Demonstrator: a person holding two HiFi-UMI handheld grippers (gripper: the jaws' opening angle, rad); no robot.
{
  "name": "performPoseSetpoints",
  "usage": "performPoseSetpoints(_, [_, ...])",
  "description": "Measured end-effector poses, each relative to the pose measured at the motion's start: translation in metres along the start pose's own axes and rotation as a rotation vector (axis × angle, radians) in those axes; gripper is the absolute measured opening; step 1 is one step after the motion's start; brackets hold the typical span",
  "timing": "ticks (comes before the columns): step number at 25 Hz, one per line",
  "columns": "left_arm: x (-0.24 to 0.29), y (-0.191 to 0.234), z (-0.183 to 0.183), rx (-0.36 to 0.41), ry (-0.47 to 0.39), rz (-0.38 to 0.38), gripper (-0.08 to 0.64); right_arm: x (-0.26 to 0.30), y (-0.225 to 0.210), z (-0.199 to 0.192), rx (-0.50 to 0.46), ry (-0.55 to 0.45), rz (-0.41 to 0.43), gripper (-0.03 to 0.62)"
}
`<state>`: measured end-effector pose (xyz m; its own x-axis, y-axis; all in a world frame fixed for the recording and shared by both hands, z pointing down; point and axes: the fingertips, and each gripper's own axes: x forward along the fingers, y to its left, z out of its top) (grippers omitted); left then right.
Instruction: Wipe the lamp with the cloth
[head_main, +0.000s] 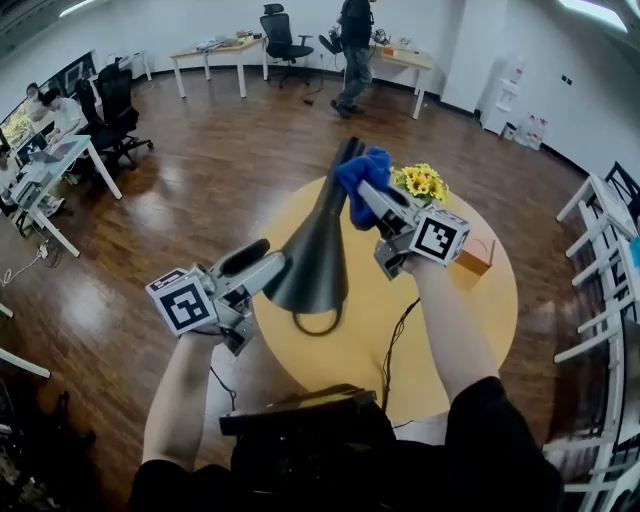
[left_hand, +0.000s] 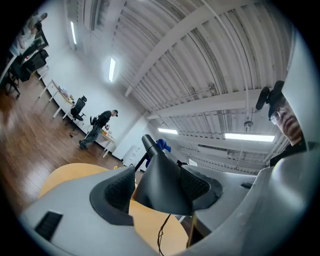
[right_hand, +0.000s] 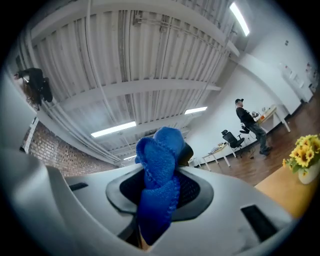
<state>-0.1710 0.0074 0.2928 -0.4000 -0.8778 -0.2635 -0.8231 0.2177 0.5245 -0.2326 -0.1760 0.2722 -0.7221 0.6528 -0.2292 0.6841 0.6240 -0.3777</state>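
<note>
Two black-and-white square markers (head_main: 186, 304) face up, one on the cube of each gripper. The round yellow table (head_main: 490, 300) lies below both hands. A bunch of yellow flowers (head_main: 420, 182) (right_hand: 302, 152) stands at its far edge, a small brown box (head_main: 472, 258) is at its right edge, and a thin black cord (head_main: 400, 335) trails over its middle to the near edge. Bare wooden floor (head_main: 200, 190) opens wide to the left and beyond the table. White desks (head_main: 600, 250) crowd the right side, and a person (head_main: 355, 50) stands well apart by the far wall.

The left gripper (head_main: 272, 266) (left_hand: 157, 187) is clamped on the wide rim of the black cone-shaped lamp (head_main: 318, 260) (left_hand: 162, 180), with the shade filling the gap between its pads. The lamp hangs over the table's middle, narrow end pointing away. The right gripper (head_main: 368, 196) (right_hand: 160, 195) pinches the bunched bright-blue terry cloth (head_main: 362, 178) (right_hand: 160, 170) with its jaws partly closed. The cloth lies against the lamp's narrow far end.
</note>
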Motion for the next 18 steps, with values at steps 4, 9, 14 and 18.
performPoseSetpoints(4, [-0.002, 0.008, -0.011, -0.096, 0.008, -0.022, 0.279, -0.007, 0.016, -0.018, 0.018, 0.033, -0.014, 0.126])
performPoseSetpoints(9, [0.004, 0.000, 0.000, -0.043, 0.025, -0.030, 0.278, -0.014, 0.040, -0.030, -0.015, 0.082, -0.006, 0.126])
performPoseSetpoints(14, [0.003, 0.004, -0.006, -0.093, 0.028, -0.054, 0.281, -0.027, 0.071, -0.046, -0.021, 0.108, 0.029, 0.126])
performPoseSetpoints(18, [0.004, 0.001, 0.001, -0.068, 0.007, -0.056, 0.281, -0.044, 0.090, -0.058, -0.013, 0.109, 0.036, 0.126])
